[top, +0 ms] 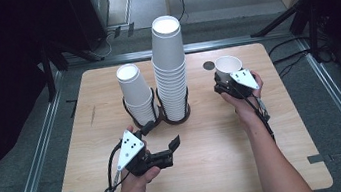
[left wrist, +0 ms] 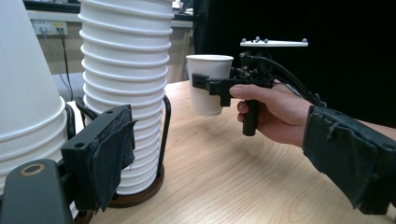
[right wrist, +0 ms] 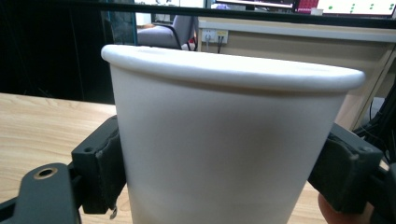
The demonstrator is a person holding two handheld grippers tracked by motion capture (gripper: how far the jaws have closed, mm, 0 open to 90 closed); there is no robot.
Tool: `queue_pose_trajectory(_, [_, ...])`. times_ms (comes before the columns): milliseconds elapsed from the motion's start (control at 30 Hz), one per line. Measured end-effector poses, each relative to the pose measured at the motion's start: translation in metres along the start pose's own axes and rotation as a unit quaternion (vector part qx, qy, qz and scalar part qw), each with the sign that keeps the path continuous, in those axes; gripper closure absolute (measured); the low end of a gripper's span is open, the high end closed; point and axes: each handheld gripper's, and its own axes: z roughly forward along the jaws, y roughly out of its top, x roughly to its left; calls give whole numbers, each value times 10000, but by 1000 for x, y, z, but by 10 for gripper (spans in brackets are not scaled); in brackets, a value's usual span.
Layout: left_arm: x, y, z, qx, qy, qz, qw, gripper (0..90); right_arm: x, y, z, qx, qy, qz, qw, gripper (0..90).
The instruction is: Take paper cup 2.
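**Single cup held upright beside the stacks**

A paper cup (top: 228,65) is clasped upright between the fingers of the right gripper (top: 225,84), above the table (top: 209,171) and to the right of the tall cup stack (top: 170,70). The left gripper (top: 161,136) is held released, nothing between its fingers, just in front of the short cup stack (top: 135,93).

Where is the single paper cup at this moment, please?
In the high view the single paper cup sits right of the tall cup stack, clamped in the right claw above the table.
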Motion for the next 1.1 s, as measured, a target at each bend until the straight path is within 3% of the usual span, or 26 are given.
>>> queue_pose_trajectory(267, [2, 0, 0, 34, 54, -54, 10000, 95, 0, -9, 8, 237, -51, -16, 9997, 161])
queue_pose_trajectory(1100, [3, -2, 2, 82, 68, -68, 9999, 95, -1, -21, 17, 543, -72, 6, 9985, 156])
